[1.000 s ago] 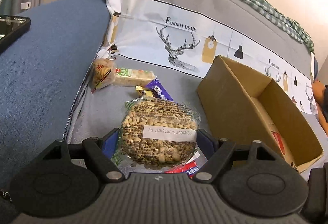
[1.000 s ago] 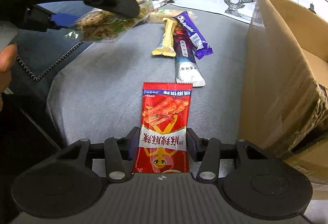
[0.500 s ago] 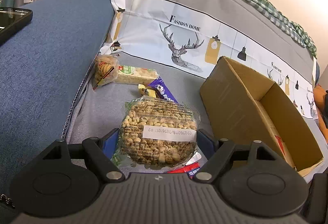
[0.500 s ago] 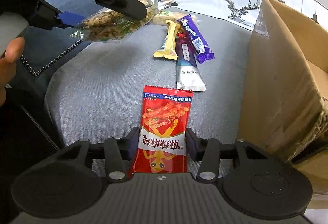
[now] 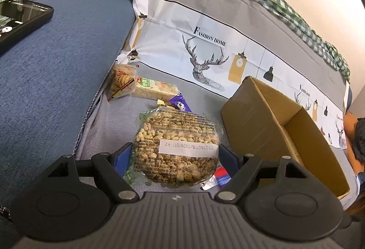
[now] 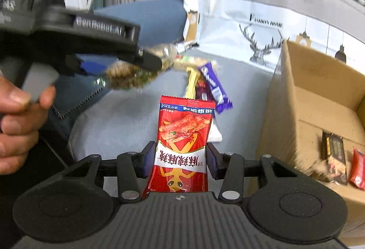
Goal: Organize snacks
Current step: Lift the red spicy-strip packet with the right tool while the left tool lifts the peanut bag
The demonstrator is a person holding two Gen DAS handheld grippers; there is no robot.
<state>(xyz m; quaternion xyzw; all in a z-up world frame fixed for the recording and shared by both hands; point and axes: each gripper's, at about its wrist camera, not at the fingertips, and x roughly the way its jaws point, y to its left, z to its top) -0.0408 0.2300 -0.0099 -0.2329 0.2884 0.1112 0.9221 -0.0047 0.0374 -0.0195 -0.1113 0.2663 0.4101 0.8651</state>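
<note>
Gripping the red snack packet [image 6: 182, 148], the right gripper [image 6: 180, 157] has its jaws clamped on the packet's sides, holding it above the grey cushion [image 6: 118, 121]. To the left, the left gripper [image 5: 175, 155] is clamped on a clear bag of nuts [image 5: 176, 146]. Farther off lie a purple bar [image 6: 215, 87] and a yellow bar [image 6: 191, 85]. Right of them stands an open cardboard box [image 6: 296, 107] holding a few packets.

Blurred left gripper [image 6: 148, 60]; phone [image 5: 20, 19] cut off.

Red packet [image 6: 182, 146] — purple bar [image 6: 215, 89].
</note>
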